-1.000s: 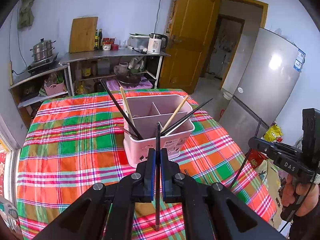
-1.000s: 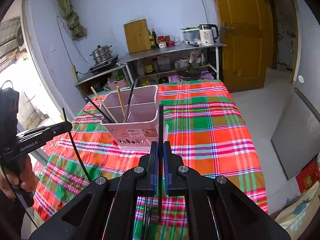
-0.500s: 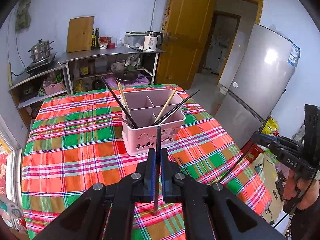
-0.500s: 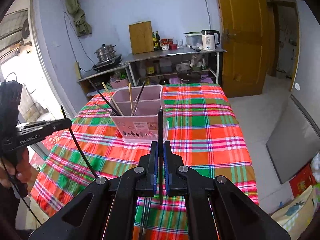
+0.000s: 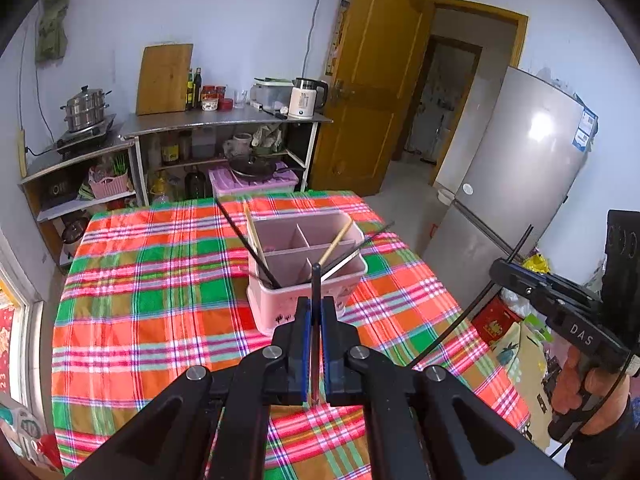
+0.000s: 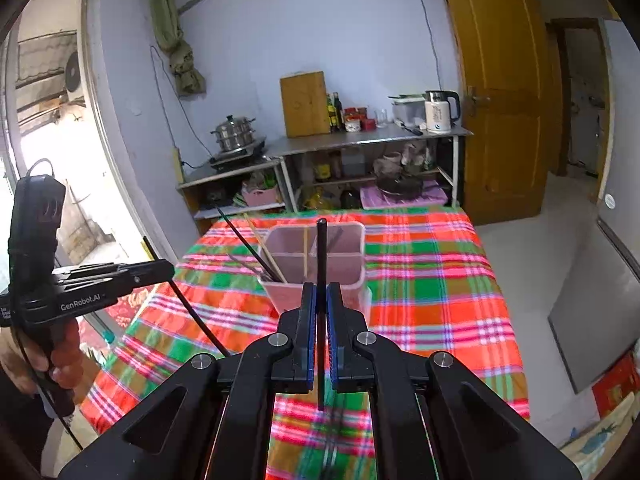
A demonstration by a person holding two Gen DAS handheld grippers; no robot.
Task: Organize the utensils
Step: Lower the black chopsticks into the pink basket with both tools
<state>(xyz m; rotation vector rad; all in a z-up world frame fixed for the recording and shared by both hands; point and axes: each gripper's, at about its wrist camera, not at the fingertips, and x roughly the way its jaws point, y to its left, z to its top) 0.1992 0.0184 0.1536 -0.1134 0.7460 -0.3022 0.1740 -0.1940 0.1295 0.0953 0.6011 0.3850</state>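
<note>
Left wrist view: left gripper (image 5: 316, 344) clamped tight on a black chopstick (image 5: 315, 292), which stands upright between the blue pads with its tip over the near wall of the pink utensil holder (image 5: 280, 304). Holder sits mid tabletop (image 5: 140, 320) on a red-green plaid cloth; it is divided into compartments, with black and wooden chopsticks (image 5: 256, 252) leaning out at left and right. At the right edge, off the tabletop, a hand (image 5: 584, 384) grips the right gripper (image 5: 504, 270), which pinches a second black chopstick (image 5: 472, 312) slanting down toward the cloth's edge. Fridge (image 5: 520, 184) behind it, shelving with a kettle (image 5: 306, 98) along the far wall.

Right wrist view: right gripper (image 6: 321, 332) closed on its black chopstick (image 6: 321, 272), upright, tip seen against the holder's (image 6: 344, 264) far compartment. Sticks lean out of the holder's left side. At the left edge the left gripper (image 6: 160, 270), held by a hand (image 6: 60, 360), with its chopstick (image 6: 188, 308) angled down over the cloth
</note>
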